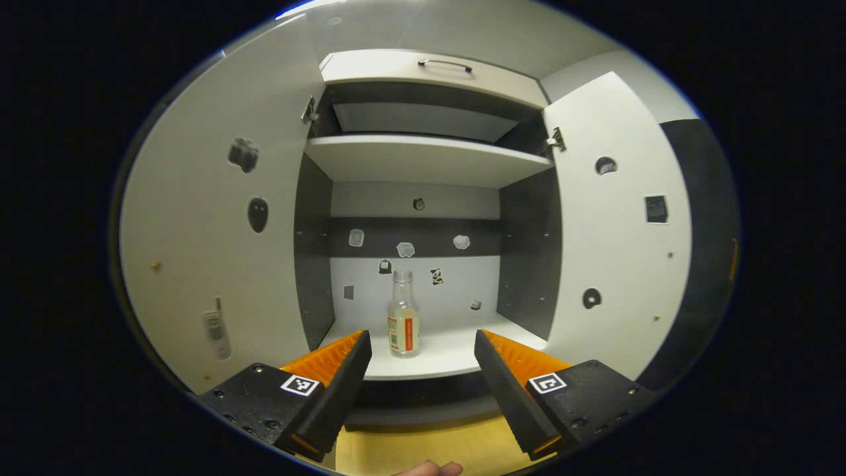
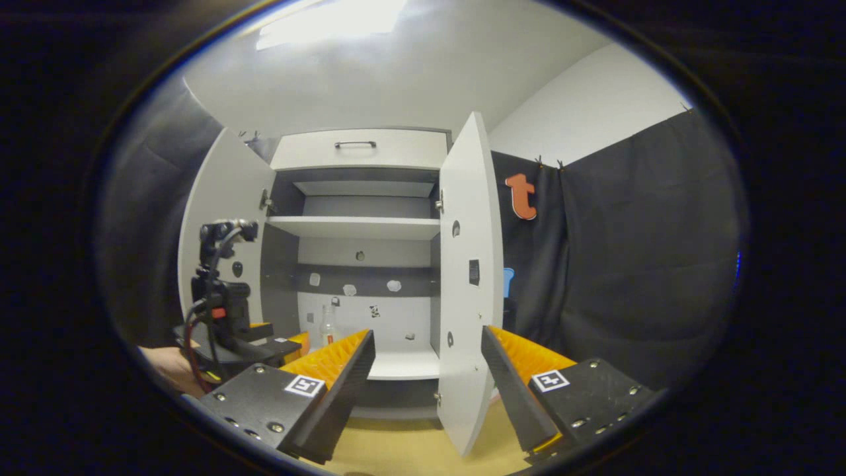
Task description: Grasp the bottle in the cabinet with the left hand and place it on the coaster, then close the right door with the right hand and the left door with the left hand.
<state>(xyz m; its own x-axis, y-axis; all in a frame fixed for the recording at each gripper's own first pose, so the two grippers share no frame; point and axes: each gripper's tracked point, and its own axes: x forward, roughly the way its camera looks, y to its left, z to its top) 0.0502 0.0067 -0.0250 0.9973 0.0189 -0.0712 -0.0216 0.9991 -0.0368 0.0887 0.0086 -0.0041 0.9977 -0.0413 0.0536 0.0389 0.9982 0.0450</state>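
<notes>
The left gripper (image 1: 423, 360) had its jaws spread wide and held nothing; the bottle (image 1: 403, 316) showed in the gap between the two fingers but farther in, well apart from them, upright on the lower shelf (image 1: 456, 350) of the cabinet, near its front edge. The right gripper (image 2: 428, 360) was likewise open and empty, with the edge of the right door (image 2: 466, 277) showing between its fingers.

The bottle looked to be clear glass or hard plastic, almost empty, uncapped, with a label around its lower body. Judged light, rigid and smooth, and easily tipped if nudged at the narrow neck. The labelled body, below the shoulder, appeared the soundest place to grip.

The left gripper was held level, pointed straight into the cabinet, centred on the bottle. In the right gripper view it (image 2: 277, 344) sat low before the left door (image 2: 218, 231). Both doors stood open.
</notes>
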